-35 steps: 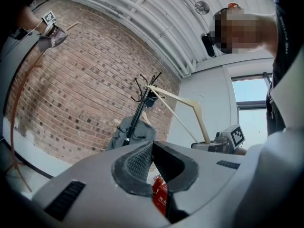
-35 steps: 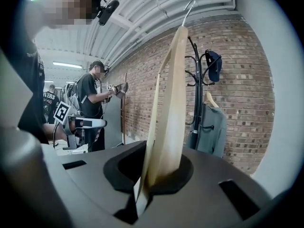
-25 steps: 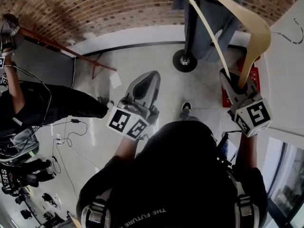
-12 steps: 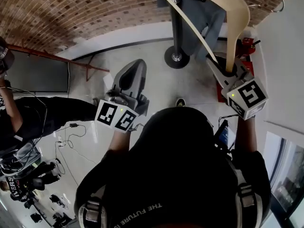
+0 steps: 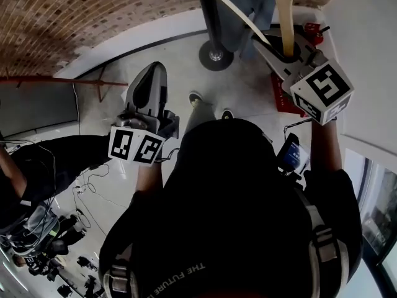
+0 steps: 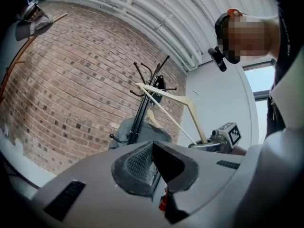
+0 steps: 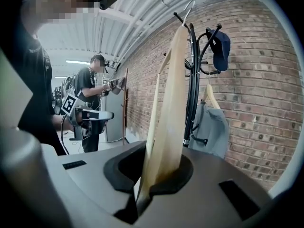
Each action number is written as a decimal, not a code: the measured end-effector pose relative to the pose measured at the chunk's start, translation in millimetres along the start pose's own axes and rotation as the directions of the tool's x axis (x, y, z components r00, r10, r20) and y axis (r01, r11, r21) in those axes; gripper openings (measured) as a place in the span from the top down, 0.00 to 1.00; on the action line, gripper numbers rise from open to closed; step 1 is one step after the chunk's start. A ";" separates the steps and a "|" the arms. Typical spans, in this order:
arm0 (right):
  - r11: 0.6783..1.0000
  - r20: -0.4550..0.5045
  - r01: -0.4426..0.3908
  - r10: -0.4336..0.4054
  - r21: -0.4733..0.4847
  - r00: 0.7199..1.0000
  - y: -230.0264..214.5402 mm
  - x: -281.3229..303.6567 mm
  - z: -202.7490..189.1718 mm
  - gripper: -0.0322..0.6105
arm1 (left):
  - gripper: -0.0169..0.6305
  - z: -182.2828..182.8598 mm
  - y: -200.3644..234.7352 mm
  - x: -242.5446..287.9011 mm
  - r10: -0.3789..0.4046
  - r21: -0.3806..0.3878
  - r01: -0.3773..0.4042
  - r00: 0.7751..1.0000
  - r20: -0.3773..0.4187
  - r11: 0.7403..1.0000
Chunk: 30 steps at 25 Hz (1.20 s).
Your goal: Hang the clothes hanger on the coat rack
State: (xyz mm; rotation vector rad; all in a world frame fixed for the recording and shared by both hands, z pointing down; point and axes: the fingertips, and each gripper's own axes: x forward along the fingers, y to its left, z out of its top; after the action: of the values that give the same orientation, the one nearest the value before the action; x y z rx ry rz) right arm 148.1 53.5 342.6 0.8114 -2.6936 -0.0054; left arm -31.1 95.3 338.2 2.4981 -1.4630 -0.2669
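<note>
**Clothes hanger raised to the coat rack, hook not yet seated**

Head view: the right tool (image 5: pixel 282 45) grips the clothes hanger (image 5: pixel 286 11) by its wooden end, higher and nearer the coat rack (image 5: pixel 211 17) than a second ago. Left gripper view: the left tool (image 6: pixel 154 163) is clenched on nothing. Right gripper view: the hook reaches the top prongs; I cannot tell whether they touch.

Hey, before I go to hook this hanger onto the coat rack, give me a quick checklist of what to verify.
1. Right gripper shut on the wooden hanger: ok.
2. Hanger's wire hook pointing up and free: ok.
3. Bare prong on the coat rack: ok.
4. Left gripper shut, empty, out of the path: ok.
5. Clearance from the cap and grey garment: cannot tell.
</note>
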 end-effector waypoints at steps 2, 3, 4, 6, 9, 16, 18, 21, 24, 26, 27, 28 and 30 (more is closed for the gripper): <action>1.000 -0.002 0.007 -0.007 -0.015 1.000 -6.8 8.3 0.4 0.91 | 0.94 -2.5 8.0 9.3 -0.010 0.002 0.010 1.000 -0.005 1.000; 1.000 -0.001 0.010 -0.010 -0.023 1.000 -11.6 13.3 1.1 0.91 | 0.94 -3.1 12.1 16.2 -0.017 0.005 0.017 1.000 -0.005 1.000; 1.000 -0.001 0.013 -0.013 -0.029 1.000 -17.3 18.5 1.7 0.91 | 0.94 -3.2 16.4 24.6 -0.025 0.009 0.025 1.000 -0.004 1.000; 0.999 -0.004 0.013 -0.014 -0.030 1.000 -28.1 27.2 1.7 0.91 | 0.94 -2.7 23.8 42.0 -0.044 0.015 0.044 0.999 -0.004 0.999; 1.000 -0.021 0.013 -0.013 -0.002 1.000 -35.7 34.2 2.5 0.91 | 0.94 1.2 34.7 61.2 -0.072 0.003 0.072 0.997 -0.023 0.997; 1.000 -0.047 0.007 -0.006 0.010 0.999 -64.7 65.8 22.6 0.91 | 0.94 21.4 77.9 105.7 -0.103 0.004 0.103 0.994 -0.021 0.995; 1.000 -0.058 -0.006 0.006 0.009 0.998 -69.9 71.5 29.0 0.91 | 0.94 26.3 86.0 116.8 -0.113 -0.002 0.113 0.993 -0.022 0.994; 0.999 -0.078 -0.032 0.031 -0.016 0.996 -77.6 78.4 34.3 0.91 | 0.94 30.4 95.4 129.7 -0.126 -0.006 0.126 0.992 -0.023 0.992; 0.998 -0.087 -0.051 0.049 -0.022 0.995 -84.5 86.7 42.0 0.91 | 0.94 32.4 105.9 138.5 -0.137 -0.013 0.136 0.990 -0.021 0.991; 0.998 -0.101 -0.054 0.052 -0.023 0.994 -88.4 91.9 44.9 0.91 | 0.94 32.0 114.1 142.1 -0.139 -0.019 0.139 0.990 -0.024 0.990; 0.998 -0.109 -0.054 0.051 -0.026 0.993 -90.5 94.3 46.0 0.91 | 0.94 31.5 117.7 143.7 -0.141 -0.022 0.140 0.990 -0.026 0.990; 0.998 -0.118 -0.052 0.048 -0.030 0.992 -92.8 96.3 47.1 0.91 | 0.94 30.8 120.7 145.3 -0.143 -0.026 0.142 0.989 -0.028 0.989; 0.998 -0.137 -0.048 0.042 -0.039 0.990 -97.0 99.3 49.1 0.91 | 0.94 30.1 124.9 148.5 -0.149 -0.033 0.148 0.988 -0.030 0.988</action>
State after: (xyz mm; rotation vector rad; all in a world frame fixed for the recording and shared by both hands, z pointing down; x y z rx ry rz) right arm 107.0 -85.6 317.3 0.7116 -2.5734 0.0037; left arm -71.4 -96.9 339.9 2.5776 -1.2532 -0.2716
